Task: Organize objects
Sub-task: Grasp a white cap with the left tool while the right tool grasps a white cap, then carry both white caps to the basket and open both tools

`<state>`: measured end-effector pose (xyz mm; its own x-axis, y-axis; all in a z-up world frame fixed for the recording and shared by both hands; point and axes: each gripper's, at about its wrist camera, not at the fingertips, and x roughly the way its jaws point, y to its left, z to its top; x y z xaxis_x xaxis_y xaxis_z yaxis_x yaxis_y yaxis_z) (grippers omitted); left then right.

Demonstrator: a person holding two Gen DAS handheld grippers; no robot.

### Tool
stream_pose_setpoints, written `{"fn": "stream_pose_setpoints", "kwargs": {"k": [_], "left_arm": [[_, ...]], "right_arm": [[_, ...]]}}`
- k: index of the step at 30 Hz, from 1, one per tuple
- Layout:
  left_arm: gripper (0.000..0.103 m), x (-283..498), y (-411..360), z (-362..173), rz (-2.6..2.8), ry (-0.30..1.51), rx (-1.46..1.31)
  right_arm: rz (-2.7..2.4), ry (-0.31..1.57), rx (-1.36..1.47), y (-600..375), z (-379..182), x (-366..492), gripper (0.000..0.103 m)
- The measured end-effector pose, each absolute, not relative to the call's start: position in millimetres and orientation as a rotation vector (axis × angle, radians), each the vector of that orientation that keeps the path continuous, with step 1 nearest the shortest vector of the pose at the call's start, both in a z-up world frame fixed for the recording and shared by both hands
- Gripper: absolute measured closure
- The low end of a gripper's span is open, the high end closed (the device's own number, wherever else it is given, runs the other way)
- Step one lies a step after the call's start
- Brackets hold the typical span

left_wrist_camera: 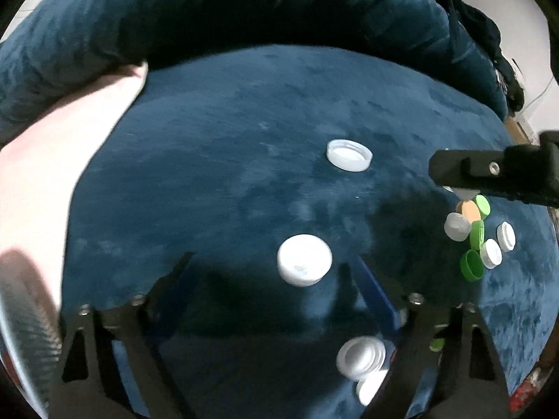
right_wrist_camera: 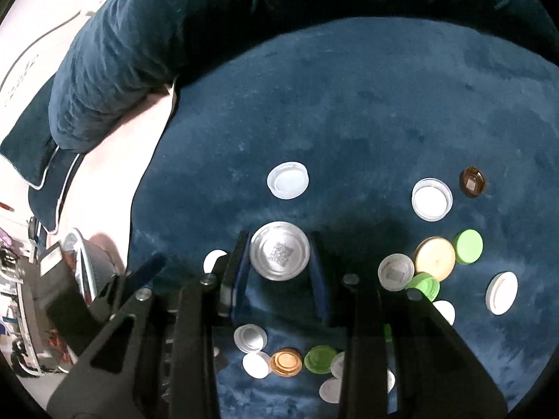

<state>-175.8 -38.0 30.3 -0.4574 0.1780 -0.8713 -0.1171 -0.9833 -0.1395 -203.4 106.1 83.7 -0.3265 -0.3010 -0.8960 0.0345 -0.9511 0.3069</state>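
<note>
A dark blue velvet round seat cushion (right_wrist_camera: 349,111) carries scattered plastic bottle caps. In the right wrist view, the right claw (right_wrist_camera: 279,255) is narrowed onto a grey-silver round cap with a square code mark on its face (right_wrist_camera: 279,250); both blue-padded fingers (right_wrist_camera: 241,262) press against its rim, so the cap is held. A white open-side-up cap (right_wrist_camera: 288,180) lies just beyond it, well apart from the claw. To the right sit another white open cap (right_wrist_camera: 432,199), a small dark brown cap (right_wrist_camera: 472,181), and a cluster of a tan cap (right_wrist_camera: 435,257), a light green cap (right_wrist_camera: 469,246) and a grey cap (right_wrist_camera: 396,272), these last ones touching or overlapping. Nearer the camera, between the claw's arms, lie an orange-brown cap (right_wrist_camera: 286,362) and a second green cap (right_wrist_camera: 320,359).

In the left wrist view, the left claw (left_wrist_camera: 276,269) stands wide, its fingers on either side of a white closed-top cap (left_wrist_camera: 304,264) without touching it. A white upturned cap (left_wrist_camera: 349,155) lies farther off. The right claw's black body (left_wrist_camera: 496,174) reaches in from the right edge above the coloured cluster. A pale cloth (left_wrist_camera: 70,160) covers the seat's left edge.
</note>
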Motion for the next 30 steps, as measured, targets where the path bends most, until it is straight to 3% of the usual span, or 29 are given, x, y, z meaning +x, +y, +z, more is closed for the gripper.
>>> {"fn": "stream_pose_setpoints", "kwargs": {"k": [2, 3, 14, 19, 30], "left_arm": [[0.063, -178.4, -30.7, 24.7, 2.522, -0.067, -1.536], [0.073, -177.9, -29.3, 24.0, 2.523, -0.045, -1.539], [0.073, -123.5, -76.7, 101.4, 2.684, -0.123, -1.417], [0.073, -83.0, -135.3, 136.7, 2.842, -0.242, -1.408], [0.073, -0.1, -280.7, 149.1, 3.146, -0.618, -1.51]], "right_arm": [[-2.363, -0.335, 1.697, 106.7, 81.0, -203.9, 0.07], [-2.358, -0.332, 1.703, 106.7, 79.8, -203.7, 0.07], [-2.333, -0.327, 1.663, 88.8, 84.1, -207.0, 0.07], [-2.273, -0.291, 1.557, 46.0, 101.5, -197.4, 0.07], [-2.036, -0.132, 1.337, -91.2, 127.7, -154.1, 0.07]]}}
